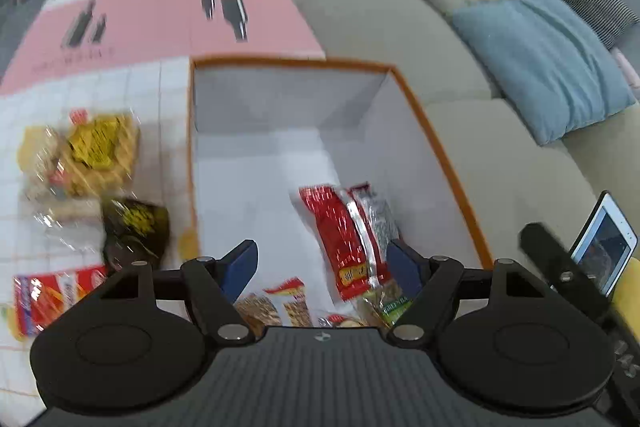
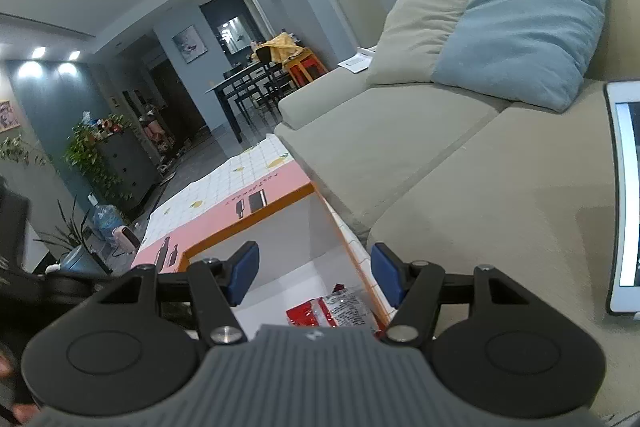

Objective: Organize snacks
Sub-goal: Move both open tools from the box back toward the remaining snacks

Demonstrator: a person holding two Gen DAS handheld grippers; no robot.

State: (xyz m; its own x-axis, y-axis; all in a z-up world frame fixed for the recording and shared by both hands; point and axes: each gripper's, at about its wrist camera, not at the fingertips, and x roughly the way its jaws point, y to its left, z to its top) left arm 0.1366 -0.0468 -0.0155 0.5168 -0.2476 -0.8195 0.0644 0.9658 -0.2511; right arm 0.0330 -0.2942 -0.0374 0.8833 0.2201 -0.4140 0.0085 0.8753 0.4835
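An orange-rimmed white box [image 1: 420, 115] stands on a tiled mat beside the sofa. Inside lie a red snack packet [image 1: 336, 231], a silver-red packet [image 1: 376, 219] and several small packets [image 1: 288, 307] at the near end. My left gripper [image 1: 322, 267] is open and empty above the near end of the box. Left of the box on the mat lie a yellow bag [image 1: 96, 155], a dark bag [image 1: 136, 227] and a red-white packet [image 1: 48, 295]. My right gripper [image 2: 314, 275] is open and empty over the box's right rim [image 2: 352, 259], above the red packet [image 2: 316, 313].
A beige sofa [image 2: 460, 163] with a blue cushion [image 2: 524, 31] runs along the right of the box. A tablet [image 2: 624, 195] lies on the sofa seat; it also shows in the left wrist view [image 1: 606, 247]. A dining table [image 2: 248, 83] and plants stand far off.
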